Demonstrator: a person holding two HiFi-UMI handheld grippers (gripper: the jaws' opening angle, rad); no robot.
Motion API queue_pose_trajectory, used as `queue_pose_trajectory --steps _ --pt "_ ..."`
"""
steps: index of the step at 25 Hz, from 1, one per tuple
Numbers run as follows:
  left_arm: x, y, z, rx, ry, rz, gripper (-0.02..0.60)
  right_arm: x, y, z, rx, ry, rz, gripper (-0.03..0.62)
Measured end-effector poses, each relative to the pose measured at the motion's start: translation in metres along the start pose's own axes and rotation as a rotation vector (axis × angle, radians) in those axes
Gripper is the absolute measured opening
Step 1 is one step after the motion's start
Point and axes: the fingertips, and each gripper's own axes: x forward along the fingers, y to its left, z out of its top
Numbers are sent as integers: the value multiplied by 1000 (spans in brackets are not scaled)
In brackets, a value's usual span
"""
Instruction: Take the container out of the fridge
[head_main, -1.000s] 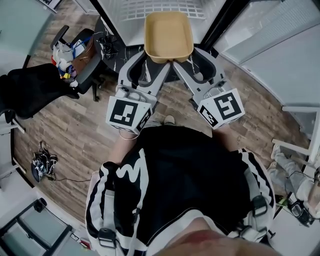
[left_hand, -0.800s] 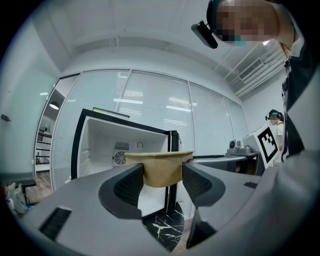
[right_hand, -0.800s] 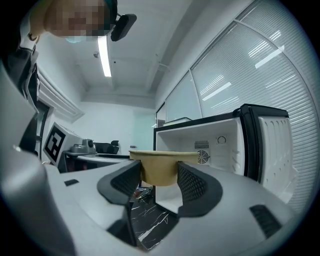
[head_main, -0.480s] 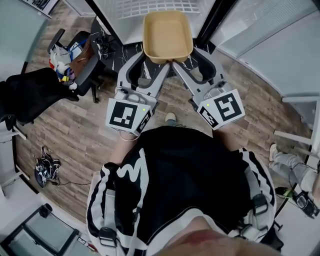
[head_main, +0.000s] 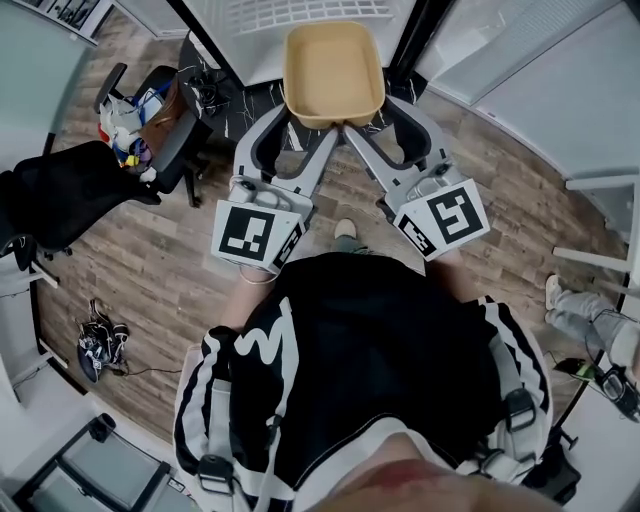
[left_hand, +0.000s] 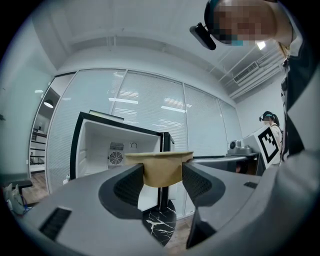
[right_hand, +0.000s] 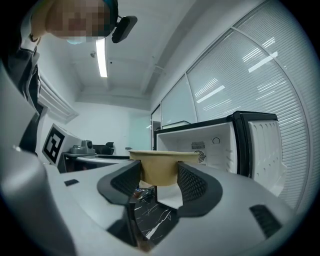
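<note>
A tan empty container (head_main: 333, 70) hangs in the air in front of the open fridge (head_main: 300, 14), outside its white interior. My left gripper (head_main: 303, 122) is shut on the container's near edge from the left, and my right gripper (head_main: 372, 118) from the right. In the left gripper view the container (left_hand: 160, 170) sits pinched between the jaws of the left gripper (left_hand: 162, 176), with the fridge (left_hand: 100, 145) behind it. The right gripper view shows the same container (right_hand: 160, 171) held by the right gripper (right_hand: 159, 176), before the fridge (right_hand: 210, 145).
The fridge door (right_hand: 265, 150) stands open at the right. A black marbled slab (head_main: 215, 75) lies under the fridge. An office chair (head_main: 150, 110) loaded with clutter and a black chair (head_main: 60, 185) stand at the left. Another person's leg (head_main: 580, 320) is at the right.
The container stays gripped by both grippers in the same pose. The floor drifts slightly in the head view, and the person's foot has stepped a little forward.
</note>
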Motion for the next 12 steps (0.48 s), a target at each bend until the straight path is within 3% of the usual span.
queue_pose_trajectory --steps 12 --pt "-14 -9 -2 -5 3 -10 247 -12 12 -2 5 3 -14 238"
